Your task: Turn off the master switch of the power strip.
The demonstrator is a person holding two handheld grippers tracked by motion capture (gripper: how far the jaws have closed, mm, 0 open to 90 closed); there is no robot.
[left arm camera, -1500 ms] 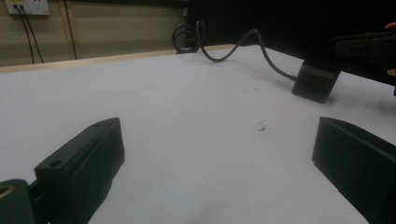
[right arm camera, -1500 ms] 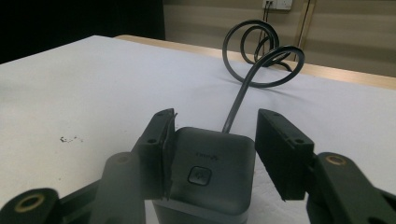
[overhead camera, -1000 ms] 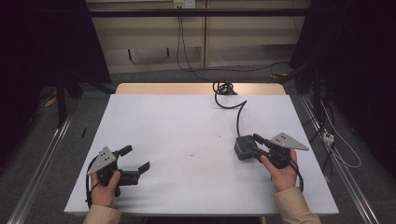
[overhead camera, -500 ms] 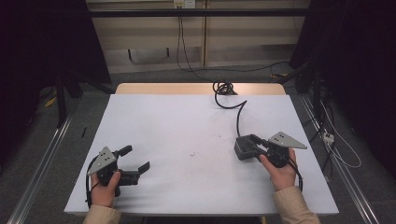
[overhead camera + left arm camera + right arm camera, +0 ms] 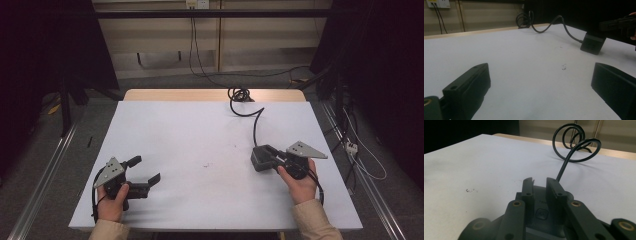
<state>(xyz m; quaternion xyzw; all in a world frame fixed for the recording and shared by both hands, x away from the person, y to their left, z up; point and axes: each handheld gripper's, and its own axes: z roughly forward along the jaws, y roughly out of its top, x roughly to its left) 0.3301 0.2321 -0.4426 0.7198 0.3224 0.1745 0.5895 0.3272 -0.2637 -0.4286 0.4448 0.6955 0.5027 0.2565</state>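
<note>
On the white counter [image 5: 200, 135], toward four o'clock, the right hand-held gripper [image 5: 264, 159] is pinching a small black box [image 5: 261, 158], its jaws having just been closing on the box's sides. A black cable [image 5: 255, 122] is running from the box toward twelve o'clock. At eight o'clock, the left hand-held gripper [image 5: 146, 170] is sitting spread, holding nothing.

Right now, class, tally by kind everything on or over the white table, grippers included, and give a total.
Black two-jaw grippers: 2, the left gripper and the right gripper
Black boxy adapter: 1
Black coiled cable: 1
Total: 4
</note>
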